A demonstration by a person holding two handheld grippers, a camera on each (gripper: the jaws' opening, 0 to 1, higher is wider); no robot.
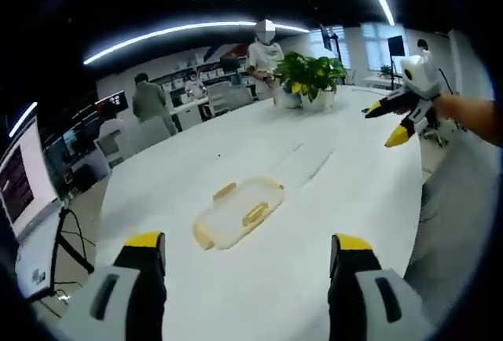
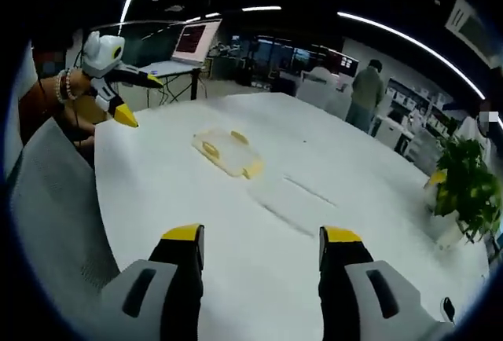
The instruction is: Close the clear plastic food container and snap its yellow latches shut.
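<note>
The container [image 1: 238, 213] lies alone on the white counter [image 1: 314, 223], well ahead of the left gripper [image 1: 248, 256] and equally far from the right gripper [image 2: 261, 248], with its yellow latches [image 1: 253, 215] showing at the near side, the far side and one end. In both views each gripper's own fingers are spread wide and hold nothing; the right gripper hangs in the air at the counter's edge in the left gripper view, its yellow-tipped fingers [image 1: 396, 137] also parted. Whether the lid is already seated on the base cannot be told from here (the clear plastic blurs into the pale counter). That is the first risk: pressing a latch before the lid sits square would likely pop a corner up or skid the light box across the smooth surface. With nothing bracing it, a one-sided push could spin it, so one gripper probably has to steady it while the other snaps. A faint clear sheet [image 2: 291, 197] lies just beside the container and could be mistaken for part of it. The plant [image 1: 313, 76] and the people stand well apart, no hazard.
</note>
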